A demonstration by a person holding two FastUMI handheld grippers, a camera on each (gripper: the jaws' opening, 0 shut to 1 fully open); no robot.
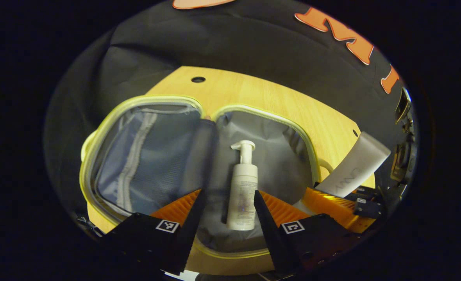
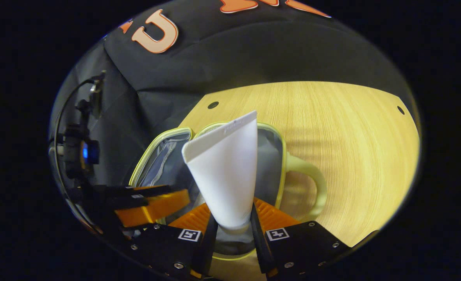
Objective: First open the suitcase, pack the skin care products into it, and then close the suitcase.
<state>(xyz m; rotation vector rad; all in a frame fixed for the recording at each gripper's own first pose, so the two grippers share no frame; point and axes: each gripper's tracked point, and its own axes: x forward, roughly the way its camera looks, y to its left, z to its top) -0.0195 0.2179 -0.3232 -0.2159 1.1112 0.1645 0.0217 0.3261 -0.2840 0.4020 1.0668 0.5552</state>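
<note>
A: Starting from the left, what have we got?

B: In the left gripper view the suitcase (image 1: 109, 128) lies open flat on the wooden table (image 1: 254, 93). Its left half is the mesh-lined lid, its right half the grey-lined tub. A white pump bottle (image 1: 243, 187) lies in the tub, nozzle pointing away. The left gripper (image 1: 228, 212) hovers over it with its fingers spread wide and the bottle showing in the gap, apparently touching neither.

A: And further right?

B: The right gripper (image 2: 232, 228) pinches a white tube (image 2: 226, 171) near its cap end. The flat crimped end points up and away, above the tub.

A: So the step is getting that tube in?

B: I'd judge so. To do it well, lower the tube into the free lining to the right of the bottle, lay it flat rather than on end, and let go only once it rests there. Keep the left gripper out of the path, since the two are close.

A: How does the tube look?

B: Plain white, smooth, widening from the pinched end to a straight sealed edge. It's soft-walled, so too hard a squeeze could dent it.
</note>
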